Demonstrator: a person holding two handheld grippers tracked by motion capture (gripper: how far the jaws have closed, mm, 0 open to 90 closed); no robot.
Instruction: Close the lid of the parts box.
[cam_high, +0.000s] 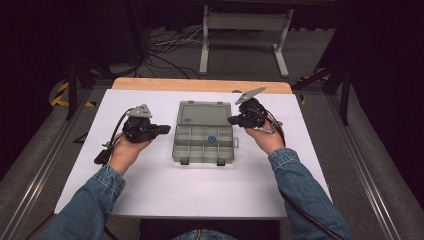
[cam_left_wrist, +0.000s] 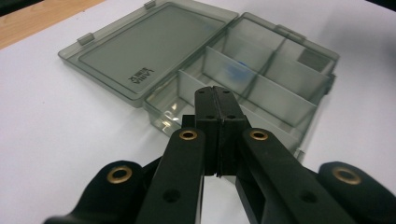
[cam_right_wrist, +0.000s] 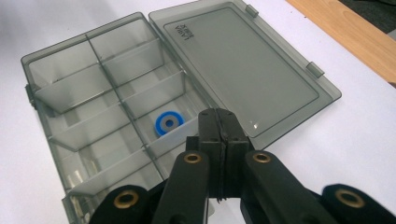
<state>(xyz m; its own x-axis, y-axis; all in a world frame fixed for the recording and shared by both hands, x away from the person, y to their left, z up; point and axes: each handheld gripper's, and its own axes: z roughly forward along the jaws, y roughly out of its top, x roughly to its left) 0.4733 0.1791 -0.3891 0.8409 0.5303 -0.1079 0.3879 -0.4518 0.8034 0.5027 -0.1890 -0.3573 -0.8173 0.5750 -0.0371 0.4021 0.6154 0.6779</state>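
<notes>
- The grey compartment box (cam_high: 204, 142) lies open mid-table, its lid (cam_high: 204, 113) flat on the far side.
- A blue ring (cam_right_wrist: 168, 122) sits in a middle compartment, probably right of centre.
- The left gripper (cam_high: 164, 129), jaws closed and empty, is just left of the box.
- The right gripper (cam_high: 233, 120), likewise closed and empty, is at its right edge.

In the left gripper view, the blue ring (cam_left_wrist: 236, 70) blurs behind a divider.
</notes>
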